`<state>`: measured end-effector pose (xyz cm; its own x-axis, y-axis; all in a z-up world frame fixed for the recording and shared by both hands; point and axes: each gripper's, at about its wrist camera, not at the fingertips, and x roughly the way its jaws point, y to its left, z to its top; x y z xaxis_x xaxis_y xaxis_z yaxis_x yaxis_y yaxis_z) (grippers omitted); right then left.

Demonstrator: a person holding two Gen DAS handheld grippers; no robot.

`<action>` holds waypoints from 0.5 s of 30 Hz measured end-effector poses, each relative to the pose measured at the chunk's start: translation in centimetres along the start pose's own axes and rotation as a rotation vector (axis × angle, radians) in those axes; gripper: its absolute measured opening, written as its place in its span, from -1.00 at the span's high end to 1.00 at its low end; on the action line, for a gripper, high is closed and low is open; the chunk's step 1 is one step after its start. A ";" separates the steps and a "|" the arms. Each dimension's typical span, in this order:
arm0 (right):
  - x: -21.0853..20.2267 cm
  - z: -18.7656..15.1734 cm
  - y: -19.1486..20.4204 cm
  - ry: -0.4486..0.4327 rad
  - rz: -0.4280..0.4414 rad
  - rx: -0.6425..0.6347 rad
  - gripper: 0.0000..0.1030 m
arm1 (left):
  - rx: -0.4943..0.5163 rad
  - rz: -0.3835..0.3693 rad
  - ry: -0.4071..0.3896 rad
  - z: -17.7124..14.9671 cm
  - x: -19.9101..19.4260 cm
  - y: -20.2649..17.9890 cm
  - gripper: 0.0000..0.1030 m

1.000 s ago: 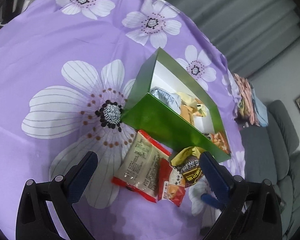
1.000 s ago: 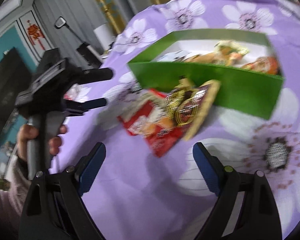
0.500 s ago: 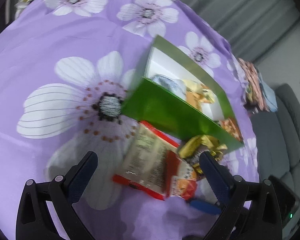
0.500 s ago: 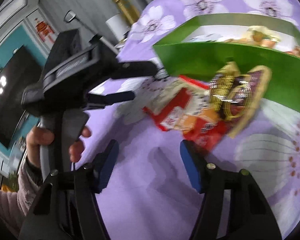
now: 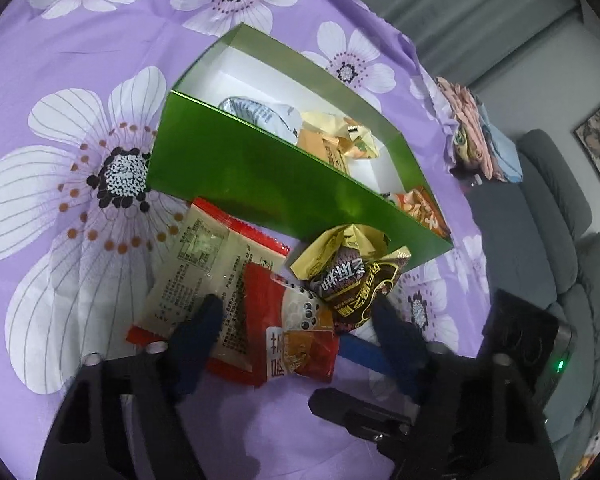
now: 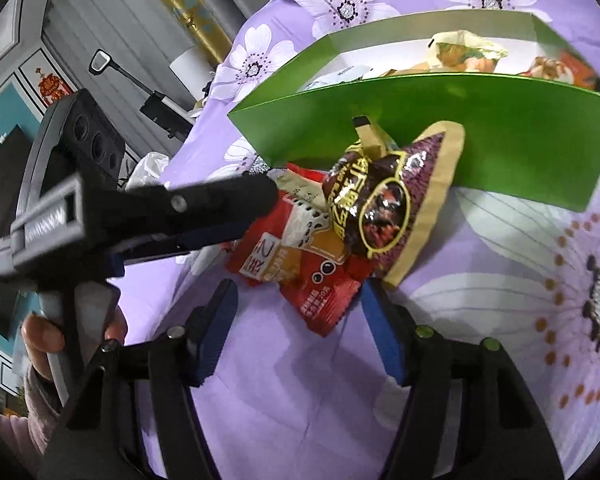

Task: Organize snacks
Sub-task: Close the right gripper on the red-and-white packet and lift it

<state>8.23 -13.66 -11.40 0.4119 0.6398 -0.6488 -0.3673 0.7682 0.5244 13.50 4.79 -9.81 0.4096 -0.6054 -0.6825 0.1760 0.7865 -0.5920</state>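
A green box (image 5: 268, 180) (image 6: 460, 140) with a white inside holds several snack packets. In front of it on the purple flowered cloth lie a cream and red packet (image 5: 208, 264), a red packet (image 5: 292, 328) (image 6: 300, 264) and a dark brown and gold packet (image 5: 356, 280) (image 6: 384, 208) leaning on the box wall. My left gripper (image 5: 296, 328) is open, its fingers on either side of the red packet. My right gripper (image 6: 300, 312) is open, close to the red packet's near corner. The left gripper's body shows in the right wrist view (image 6: 112, 216).
Folded cloths (image 5: 476, 136) lie at the table's far right edge. A grey sofa (image 5: 572, 248) stands beyond the table. A hand (image 6: 44, 340) holds the left gripper's handle. A white bag (image 6: 148, 168) lies at the cloth's left edge.
Both grippers have moved in towards the packets. The left fingers have narrowed around the red packet. The right fingers have also narrowed and come closer to the red packet.
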 end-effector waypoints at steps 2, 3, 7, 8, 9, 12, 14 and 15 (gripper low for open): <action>0.1 0.0 -0.4 0.000 0.017 0.024 -0.20 | 0.015 -0.005 0.010 -0.2 0.1 -0.3 -0.37; 0.1 0.1 -0.5 0.001 0.021 0.032 -0.15 | 0.015 -0.010 0.014 -0.2 0.1 -0.4 -0.36; 0.4 0.3 -0.4 0.013 0.003 0.025 -0.01 | -0.021 0.015 0.017 -0.2 0.0 0.3 0.09; 0.4 0.4 -0.4 0.016 0.000 0.022 0.02 | -0.031 0.022 0.020 -0.2 -0.1 0.6 0.18; 0.4 0.5 -0.5 0.021 -0.003 0.021 0.07 | -0.029 0.038 0.023 -0.2 -0.2 0.7 0.21; 0.7 0.6 -0.4 0.030 -0.033 0.007 0.28 | -0.007 0.066 0.034 -0.4 -0.1 0.4 0.29; 0.6 0.7 -0.5 0.029 -0.042 -0.002 0.34 | 0.025 0.108 0.038 -0.6 0.0 -0.1 0.39; 0.5 0.7 -0.5 0.025 -0.045 -0.006 0.39 | 0.025 0.119 0.037 -0.6 -0.1 0.0 0.45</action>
<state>9.23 -13.70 -11.64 0.4069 0.6037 -0.6856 -0.3535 0.7961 0.4912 12.94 4.72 -9.99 0.3957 -0.5111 -0.7630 0.1506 0.8557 -0.4951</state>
